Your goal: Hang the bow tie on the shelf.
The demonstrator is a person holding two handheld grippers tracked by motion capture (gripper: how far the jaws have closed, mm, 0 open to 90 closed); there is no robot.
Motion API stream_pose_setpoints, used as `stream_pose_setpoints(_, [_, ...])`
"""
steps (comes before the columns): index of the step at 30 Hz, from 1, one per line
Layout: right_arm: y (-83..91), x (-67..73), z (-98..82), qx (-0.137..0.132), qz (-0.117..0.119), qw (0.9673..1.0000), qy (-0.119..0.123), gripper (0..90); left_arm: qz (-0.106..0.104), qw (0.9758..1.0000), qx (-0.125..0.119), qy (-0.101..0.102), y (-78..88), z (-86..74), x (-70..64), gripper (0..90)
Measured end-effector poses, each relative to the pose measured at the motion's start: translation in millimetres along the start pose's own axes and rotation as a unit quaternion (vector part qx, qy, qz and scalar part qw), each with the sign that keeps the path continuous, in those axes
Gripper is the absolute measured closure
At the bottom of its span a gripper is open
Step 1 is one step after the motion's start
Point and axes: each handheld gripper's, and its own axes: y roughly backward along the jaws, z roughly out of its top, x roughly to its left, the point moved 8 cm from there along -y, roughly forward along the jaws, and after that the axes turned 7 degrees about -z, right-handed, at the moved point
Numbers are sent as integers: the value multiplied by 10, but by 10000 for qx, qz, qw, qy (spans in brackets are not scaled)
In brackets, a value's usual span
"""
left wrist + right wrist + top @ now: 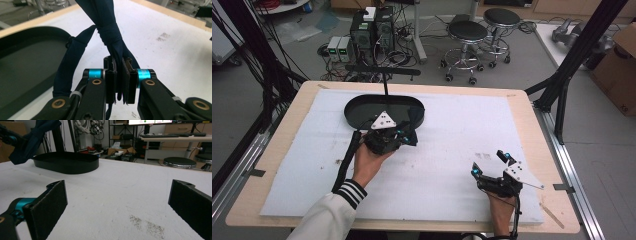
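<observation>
Left gripper [119, 85] pinching dark blue cloth [110, 37], just beside black tray [357, 117] rim; right gripper [117, 205] spread wide, idle, well apart. Prob. mid-carry to tray; cloth's low end unclear. Next: shift over tray, let go.

The left gripper [408, 134] is held up in the left hand [368, 162], its jaws pinched on a knotted dark blue cloth [110, 37]. The right gripper [490, 164] rests low in the right hand [501, 207], jaws spread wide

2 stools [468, 34] and computer towers [372, 31] stand behind the table.
</observation>
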Motion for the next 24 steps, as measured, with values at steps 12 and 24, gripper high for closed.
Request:
stream_pose_setpoints(12, [-4, 5, -1, 20, -10, 10000, -3, 11, 120, 9986, -520, 31, 246, 132, 186, 832])
stream_pose_setpoints(24, [-4, 9, -4, 37, -25, 10000, 41, 11, 402, 9959, -802, -61, 478, 258, 387, 833])
